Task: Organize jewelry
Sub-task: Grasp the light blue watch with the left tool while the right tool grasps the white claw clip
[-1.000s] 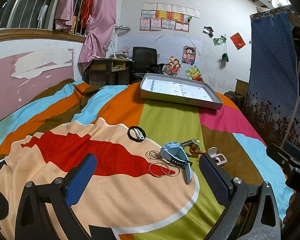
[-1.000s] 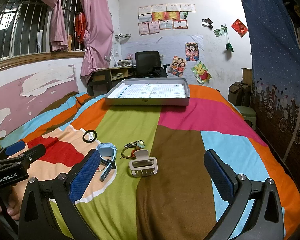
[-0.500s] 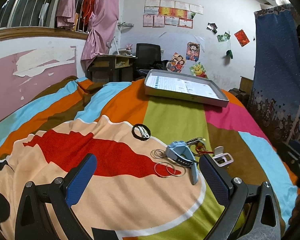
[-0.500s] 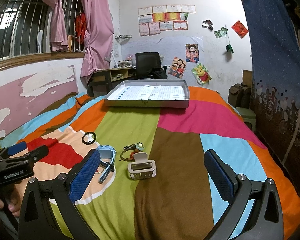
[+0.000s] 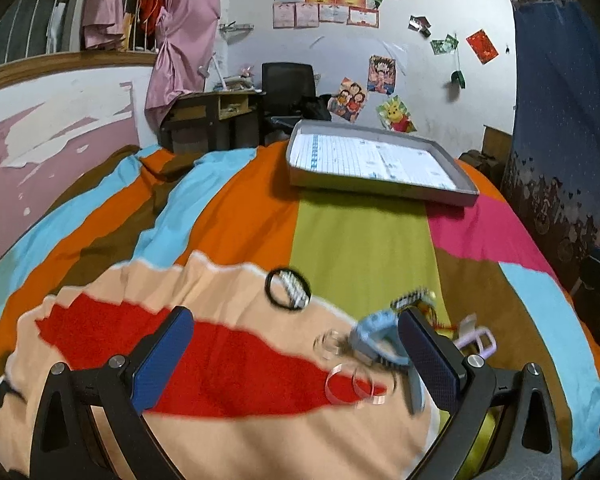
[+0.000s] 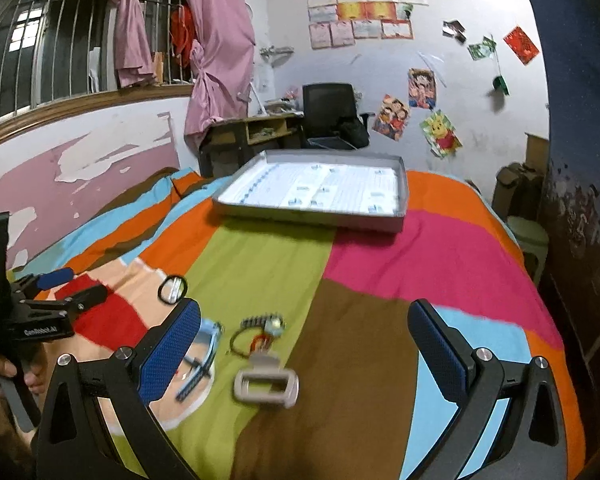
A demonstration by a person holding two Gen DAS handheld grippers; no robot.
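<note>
Jewelry lies on a striped bedspread. A black ring-shaped hair tie (image 5: 288,290) (image 6: 172,289) sits farthest left. Beside it are clear bangles (image 5: 350,384), a light blue watch (image 5: 374,332) (image 6: 204,354), a beaded bracelet with a charm (image 6: 258,332) and a pale hair claw clip (image 6: 266,382) (image 5: 474,338). My left gripper (image 5: 296,360) is open, low over the bedspread, with the bangles and watch by its right finger. My right gripper (image 6: 306,350) is open around the clip and bracelet. A grey tray (image 5: 384,190) (image 6: 320,218) lined with paper rests farther back.
A person's hand (image 6: 4,372) holds the left gripper's handle at the far left of the right wrist view. A desk (image 6: 252,132) and a black chair (image 6: 330,114) stand behind the bed. A blue curtain (image 5: 564,100) hangs on the right.
Both grippers have moved forward and lower toward the jewelry. In the left wrist view the items have slid right, under the right finger. Both stay open.
</note>
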